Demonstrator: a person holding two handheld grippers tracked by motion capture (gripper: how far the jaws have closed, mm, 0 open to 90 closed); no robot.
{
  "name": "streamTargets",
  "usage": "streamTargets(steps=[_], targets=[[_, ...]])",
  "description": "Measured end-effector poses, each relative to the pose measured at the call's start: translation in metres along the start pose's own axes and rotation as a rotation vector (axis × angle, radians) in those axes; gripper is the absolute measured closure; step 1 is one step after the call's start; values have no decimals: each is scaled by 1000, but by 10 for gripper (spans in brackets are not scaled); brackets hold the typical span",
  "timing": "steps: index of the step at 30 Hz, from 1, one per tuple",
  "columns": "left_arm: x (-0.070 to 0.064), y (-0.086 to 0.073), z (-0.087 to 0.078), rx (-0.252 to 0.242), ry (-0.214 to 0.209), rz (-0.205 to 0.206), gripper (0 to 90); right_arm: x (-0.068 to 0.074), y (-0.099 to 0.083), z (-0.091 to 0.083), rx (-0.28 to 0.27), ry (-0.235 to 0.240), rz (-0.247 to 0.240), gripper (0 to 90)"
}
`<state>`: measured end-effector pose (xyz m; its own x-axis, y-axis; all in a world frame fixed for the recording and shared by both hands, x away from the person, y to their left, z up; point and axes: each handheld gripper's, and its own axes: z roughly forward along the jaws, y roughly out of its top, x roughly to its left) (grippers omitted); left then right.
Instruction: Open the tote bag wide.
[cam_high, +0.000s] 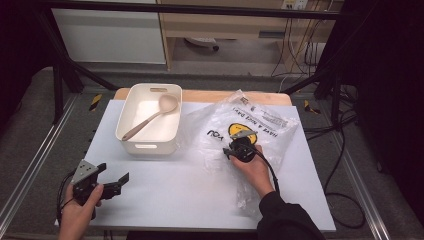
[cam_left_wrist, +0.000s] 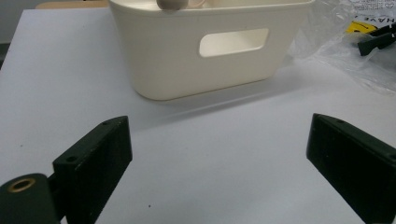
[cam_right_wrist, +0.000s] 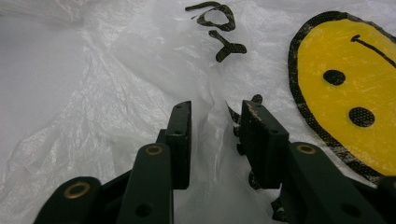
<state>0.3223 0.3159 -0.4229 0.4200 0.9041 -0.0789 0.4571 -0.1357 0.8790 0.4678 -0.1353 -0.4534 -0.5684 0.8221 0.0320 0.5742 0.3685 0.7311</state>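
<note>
The right gripper (cam_high: 240, 146) is pressing down on the clear plastic bag (cam_high: 265, 125) in the high view, where the bag is lying crumpled on the right half of the white table (cam_high: 165, 195), just beside the cream bin (cam_high: 148, 146) with the wooden spoon (cam_high: 150, 119) resting in it. The left gripper (cam_high: 112, 176) is hovering low at the table's near left corner, jaws spread, holding nothing.

In the left gripper view, the two jaws are standing wide apart over bare table, with the bin (cam_left_wrist: 210, 51) ahead and the bag's edge (cam_left_wrist: 336, 42) off to the right.

In the right gripper view, the right gripper (cam_right_wrist: 212, 140) is closing on a raised fold of the bag (cam_right_wrist: 140, 70) beside the yellow smiley print (cam_right_wrist: 345, 88); the jaws are narrowed with film bunched between them, yet a gap remains, so the pinch looks unfinished.

The step in hand seems to be grasping the bag. The next move probably calls for squeezing fully onto that fold before lifting, since thin film slips easily.
</note>
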Motion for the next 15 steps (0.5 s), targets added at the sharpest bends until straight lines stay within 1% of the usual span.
streamTargets(steps=[7,9,12,15], targets=[[0,0,0,2,3,0,63,-2,-1,-1,-6,15,7,814],[0,0,0,1,2,-2,63,-2,-1,-2,-16,18,10,854],[0,0,0,0,1,-3,63,-2,0,-4,-28,23,6,889],[0,0,0,1,3,-2,63,-1,1,-6,-34,28,1,900]])
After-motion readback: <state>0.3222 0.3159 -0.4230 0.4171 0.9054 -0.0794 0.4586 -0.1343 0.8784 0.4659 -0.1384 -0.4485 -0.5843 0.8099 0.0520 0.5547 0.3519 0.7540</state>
